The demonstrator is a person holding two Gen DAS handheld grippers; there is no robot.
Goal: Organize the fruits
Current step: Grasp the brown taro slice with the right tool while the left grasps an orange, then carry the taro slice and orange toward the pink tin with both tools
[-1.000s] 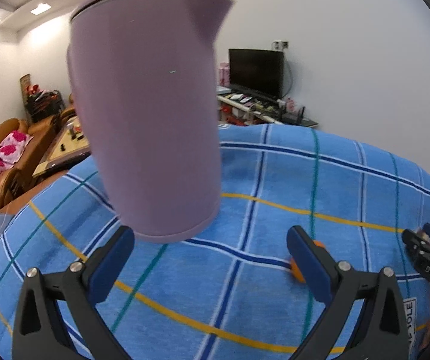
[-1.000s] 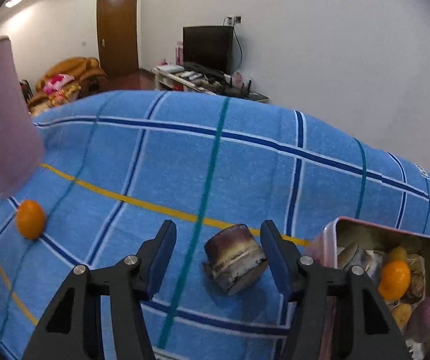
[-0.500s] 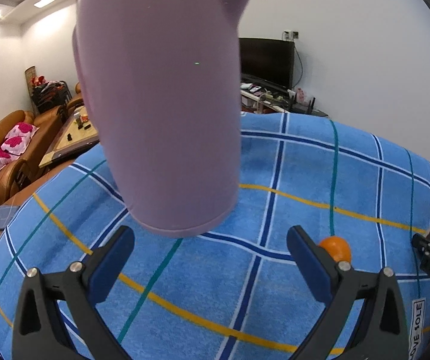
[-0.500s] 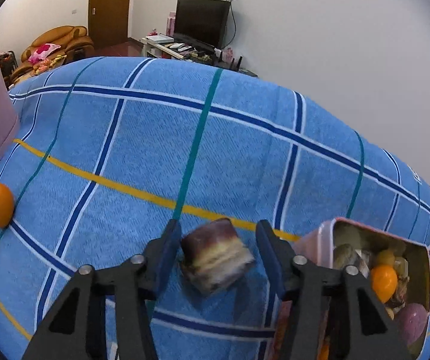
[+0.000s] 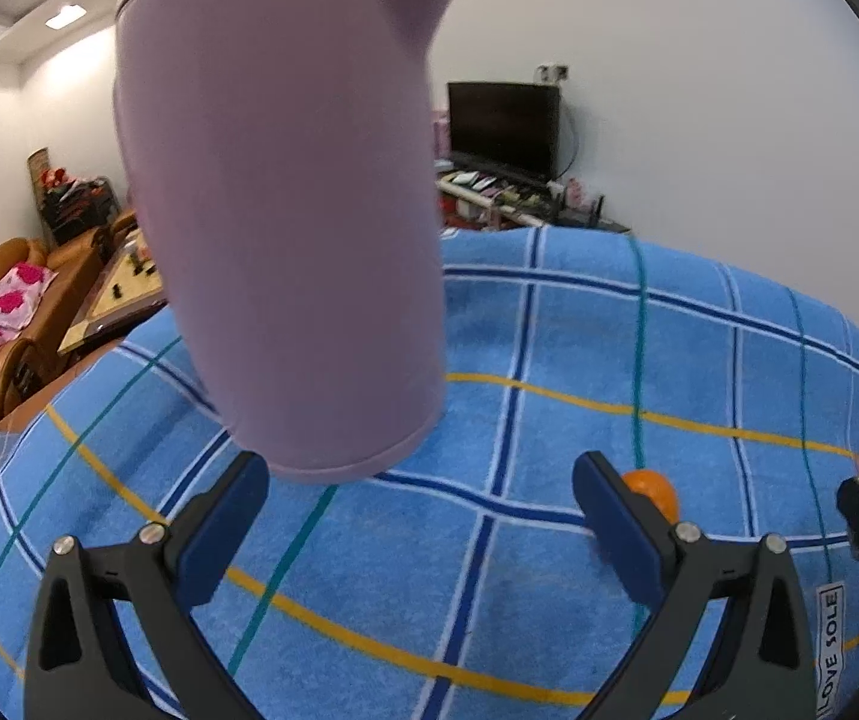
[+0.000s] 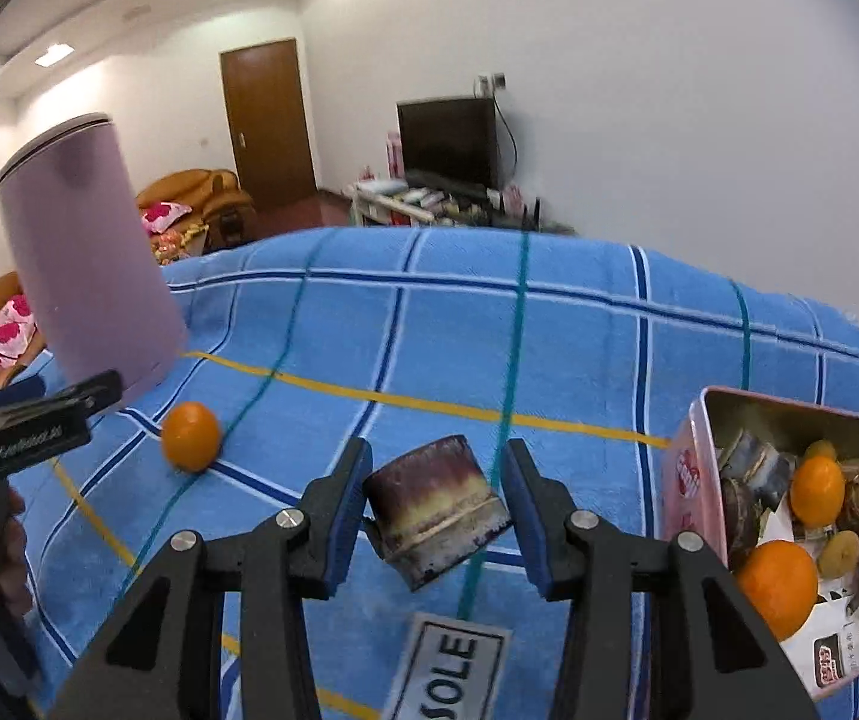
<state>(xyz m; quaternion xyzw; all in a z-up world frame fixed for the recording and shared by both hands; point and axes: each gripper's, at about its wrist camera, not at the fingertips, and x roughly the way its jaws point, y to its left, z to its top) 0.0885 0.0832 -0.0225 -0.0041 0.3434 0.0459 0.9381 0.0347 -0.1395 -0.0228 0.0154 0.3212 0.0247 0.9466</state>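
My right gripper (image 6: pixel 435 489) is shut on a short purple and yellow sugarcane piece (image 6: pixel 438 510) and holds it just above the blue checked cloth (image 6: pixel 579 348). To its right stands a pink tin (image 6: pixel 690 480) with oranges, sugarcane pieces and other fruit inside. A loose orange (image 6: pixel 191 437) lies on the cloth to the left; it also shows in the left wrist view (image 5: pixel 651 489) just behind the right finger. My left gripper (image 5: pixel 417 510) is open and empty, low over the cloth in front of a purple kettle (image 5: pixel 291 228).
The purple kettle (image 6: pixel 87 276) stands at the left of the cloth. A white "SOLE" label (image 6: pixel 447 660) lies on the cloth under my right gripper. Sofas, a TV stand and a door are in the room beyond the far edge.
My right gripper closed on the sugarcane piece and lifted it off the cloth, tilting upward. My left gripper shifted so the orange moved out from behind its right finger.
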